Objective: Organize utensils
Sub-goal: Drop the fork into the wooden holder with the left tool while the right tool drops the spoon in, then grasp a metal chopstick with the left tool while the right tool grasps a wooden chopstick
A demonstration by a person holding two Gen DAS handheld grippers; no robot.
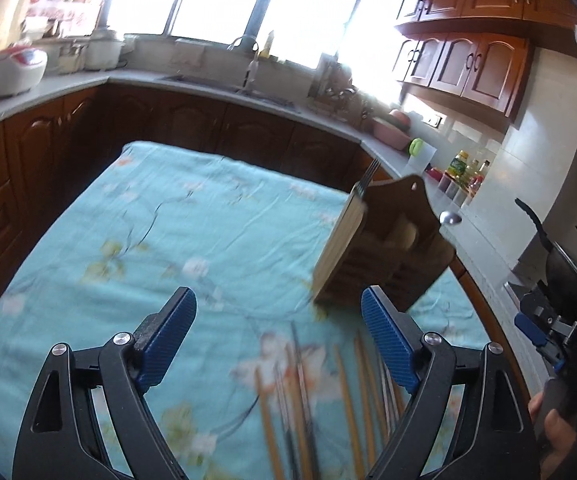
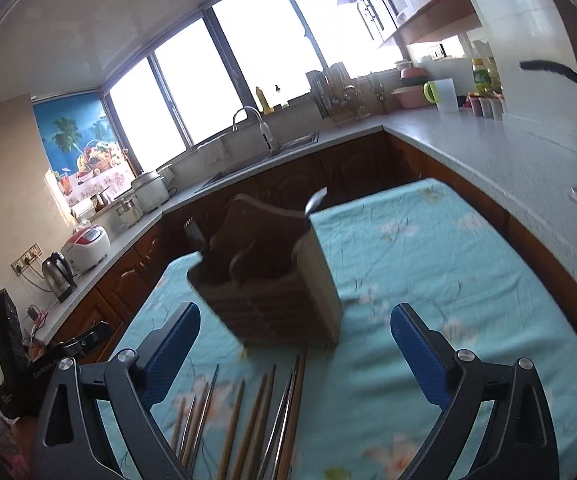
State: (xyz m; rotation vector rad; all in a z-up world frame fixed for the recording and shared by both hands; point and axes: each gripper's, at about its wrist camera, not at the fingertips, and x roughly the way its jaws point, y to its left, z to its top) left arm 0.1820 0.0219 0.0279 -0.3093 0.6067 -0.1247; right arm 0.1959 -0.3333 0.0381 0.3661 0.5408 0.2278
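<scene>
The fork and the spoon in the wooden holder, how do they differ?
The fork stands at one end of the wooden holder, the spoon at the opposite end. The fork shows slim parallel tines, the spoon a rounded shiny bowl. The fork rises nearly upright, while the spoon leans outward past the holder's edge. Both look like metal and stand head up.
</scene>
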